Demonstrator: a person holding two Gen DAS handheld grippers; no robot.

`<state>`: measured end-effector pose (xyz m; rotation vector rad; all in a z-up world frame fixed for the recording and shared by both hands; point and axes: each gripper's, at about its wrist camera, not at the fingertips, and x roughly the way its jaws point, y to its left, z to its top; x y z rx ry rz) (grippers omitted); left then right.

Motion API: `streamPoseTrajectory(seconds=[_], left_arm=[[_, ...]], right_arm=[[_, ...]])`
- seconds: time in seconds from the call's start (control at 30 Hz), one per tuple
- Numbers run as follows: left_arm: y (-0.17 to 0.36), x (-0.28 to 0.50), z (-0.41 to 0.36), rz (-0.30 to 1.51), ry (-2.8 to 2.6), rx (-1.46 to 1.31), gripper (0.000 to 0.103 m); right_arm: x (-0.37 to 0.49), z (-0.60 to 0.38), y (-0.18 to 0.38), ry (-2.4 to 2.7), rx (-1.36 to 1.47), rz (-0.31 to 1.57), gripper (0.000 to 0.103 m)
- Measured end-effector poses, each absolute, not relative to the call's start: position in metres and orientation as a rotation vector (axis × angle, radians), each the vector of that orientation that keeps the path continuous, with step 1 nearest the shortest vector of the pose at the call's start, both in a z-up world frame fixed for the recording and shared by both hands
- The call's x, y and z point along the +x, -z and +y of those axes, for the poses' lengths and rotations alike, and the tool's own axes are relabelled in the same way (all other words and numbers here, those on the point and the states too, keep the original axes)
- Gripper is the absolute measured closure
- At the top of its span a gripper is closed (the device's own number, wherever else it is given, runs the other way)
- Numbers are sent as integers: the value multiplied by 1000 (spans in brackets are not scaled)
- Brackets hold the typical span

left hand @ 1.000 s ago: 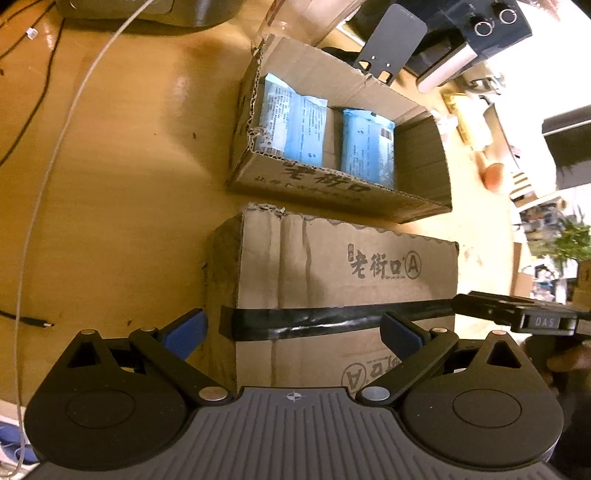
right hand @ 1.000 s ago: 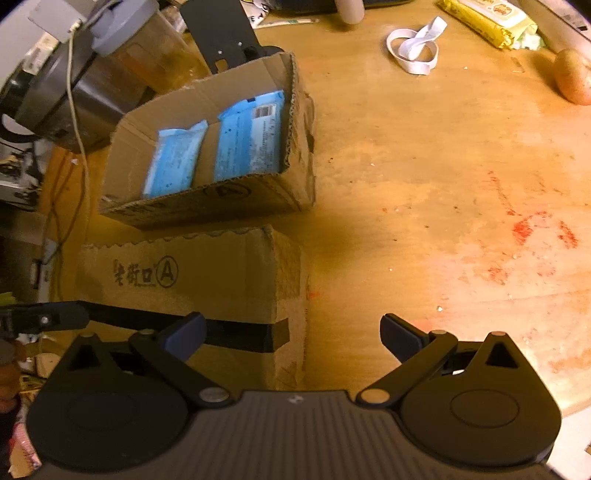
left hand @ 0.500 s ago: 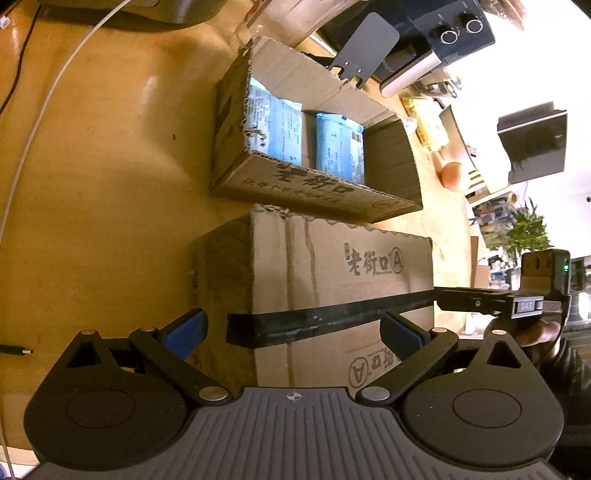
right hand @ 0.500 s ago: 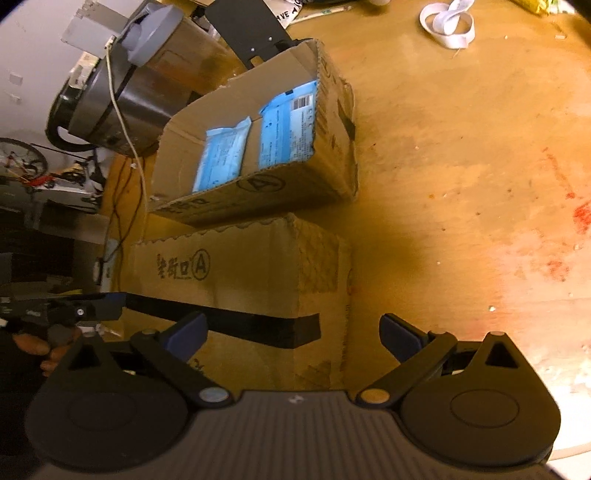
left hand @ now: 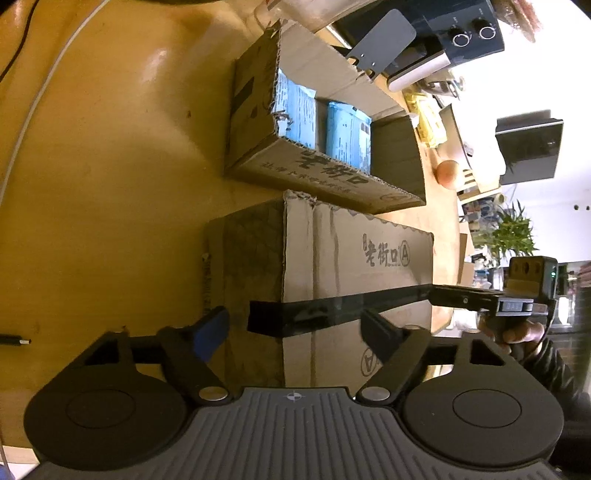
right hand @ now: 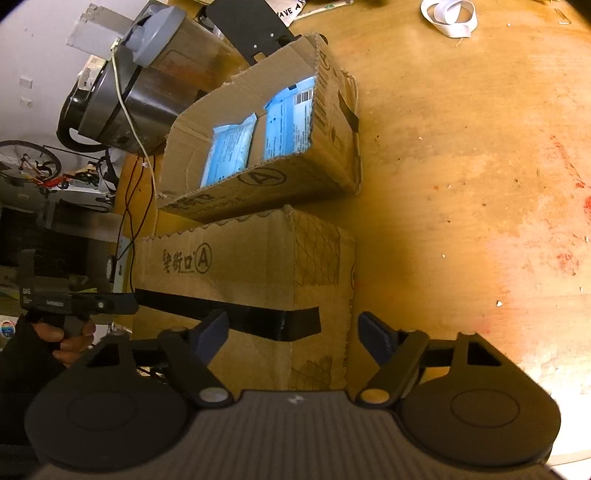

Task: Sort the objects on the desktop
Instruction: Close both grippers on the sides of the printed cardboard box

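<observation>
A closed cardboard box (left hand: 354,266) with a black tape band (left hand: 332,310) lies nearest on the wooden table (left hand: 110,184). Behind it stands an open box (left hand: 325,173) holding two blue packets (left hand: 347,136). My left gripper (left hand: 295,330) straddles the closed box's left top edge, its jaws closing; one finger hangs beside the side face, the other over the top. My right gripper (right hand: 294,332) straddles the same closed box (right hand: 229,266) at its right top edge, jaws closing likewise. I see no pad pressing the cardboard. Each view shows the other gripper, hand-held, at the box's opposite end.
A steel jug with a grey lid (right hand: 122,96) and a white cable (left hand: 37,103) are behind and left of the boxes. A black appliance with knobs (left hand: 461,33), a round orange fruit (left hand: 448,173) and a white strap (right hand: 448,16) lie further off. Bare tabletop (right hand: 461,184) spreads right.
Both grippers have sunk closer to the taped box and tipped further down. Their jaws, wide before, have narrowed in the last half second.
</observation>
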<state>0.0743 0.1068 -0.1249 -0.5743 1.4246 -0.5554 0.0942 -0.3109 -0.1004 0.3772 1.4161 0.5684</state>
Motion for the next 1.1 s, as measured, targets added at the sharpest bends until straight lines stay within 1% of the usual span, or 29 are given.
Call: streamPoseTrajectory(seconds=[0.03,0.07,0.1,0.13,0.17,0.2,0.27,0.57,0.8,1.1], left_arm=[[125,74,107,1425,555,-571,35],[125,74,109,1426,551,-569,37],[125,73,110,1426,548,-570,42],[126,73,112,1426,546,-575,44],[126,73,114,1427,544,-579,45],[126,73,115,1426,543,-584,47],[127,72,117,1425,541,-596,48],[122,69,112,1423,527,-578,51],[115,62,108,1418,513,-561,52],[89,48,106,1399,506,-556,52]], right_arm=[[94,-311,100,-569,378,1417,26],[94,-312,100,-570,379,1419,32],[94,-312,100,-574,381,1419,37],[94,-312,100,-578,384,1420,40],[94,-312,100,-580,386,1421,44],[94,-312,100,-587,396,1419,57],[94,-311,99,-601,417,1418,66],[93,-309,96,-577,419,1422,71],[88,-308,92,-574,409,1426,72],[76,-310,66,-573,405,1421,72]])
